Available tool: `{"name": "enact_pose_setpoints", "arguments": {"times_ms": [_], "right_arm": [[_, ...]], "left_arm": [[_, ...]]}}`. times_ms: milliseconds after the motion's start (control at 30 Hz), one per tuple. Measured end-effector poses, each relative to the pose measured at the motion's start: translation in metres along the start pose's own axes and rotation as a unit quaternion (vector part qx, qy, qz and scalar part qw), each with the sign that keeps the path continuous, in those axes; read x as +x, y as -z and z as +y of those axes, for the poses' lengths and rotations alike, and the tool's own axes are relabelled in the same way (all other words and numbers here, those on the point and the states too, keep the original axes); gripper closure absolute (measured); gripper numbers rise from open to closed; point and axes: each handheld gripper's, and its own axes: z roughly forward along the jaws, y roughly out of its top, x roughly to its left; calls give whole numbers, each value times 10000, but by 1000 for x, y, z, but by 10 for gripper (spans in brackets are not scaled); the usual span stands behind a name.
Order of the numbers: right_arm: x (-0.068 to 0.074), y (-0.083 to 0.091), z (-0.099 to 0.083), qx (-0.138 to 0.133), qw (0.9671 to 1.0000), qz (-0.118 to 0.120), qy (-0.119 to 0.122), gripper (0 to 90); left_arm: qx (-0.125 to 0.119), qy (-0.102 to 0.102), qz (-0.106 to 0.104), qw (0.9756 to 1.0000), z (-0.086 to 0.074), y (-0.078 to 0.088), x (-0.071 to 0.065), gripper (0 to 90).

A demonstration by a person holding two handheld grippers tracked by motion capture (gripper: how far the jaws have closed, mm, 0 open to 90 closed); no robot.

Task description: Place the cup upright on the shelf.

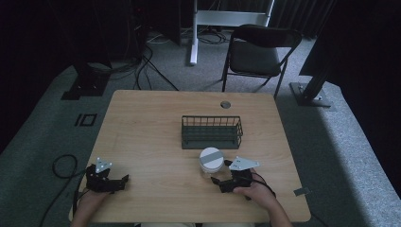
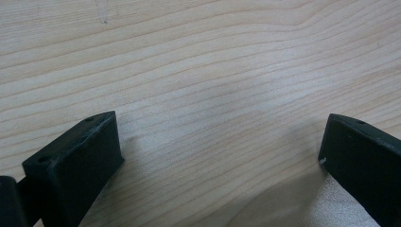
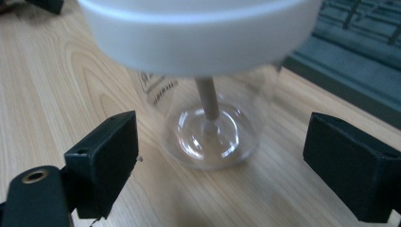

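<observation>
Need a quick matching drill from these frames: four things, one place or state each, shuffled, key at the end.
Things:
1. clear glass jar with white lid
2. dark wire basket
3. left gripper
4. right gripper

Places or states:
A. open over bare wood near the table's front left
B. open, jaws to either side of the jar's base, not touching it
C. upright just in front of the basket
D. empty, mid-table, behind the jar

Pairs: 1-C, 2-D, 3-A, 4-B

Wooden table (image 1: 151, 137) with jar (image 1: 211, 161), basket (image 1: 212, 132)
</observation>
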Motion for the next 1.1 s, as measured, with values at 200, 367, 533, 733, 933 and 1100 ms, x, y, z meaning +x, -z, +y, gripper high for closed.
{"name": "enact_pose_setpoints", "arguments": {"times_ms": [200,367,533,733,933,1100], "right_arm": [[3,-3,3,-275,9995,108,-104,108],[3,-5,4,-393,9991,69,-136,107],[3,-9,3,-466,9985,117,-263,107],[5,-12,4,-644,9972,100,-366,108],[7,-16,4,-757,9965,63,-354,108],[10,-19,5,-776,9967,-37,-226,144]], "left_arm": [[0,1,0,10000,0,0,0,1],[0,1,-1,10000,0,0,0,1],[0,1,-1,10000,0,0,0,1],[0,1,0,10000,0,0,0,1],[-1,1,0,10000,0,0,0,1],[0,2,-1,10000,0,0,0,1]]}}
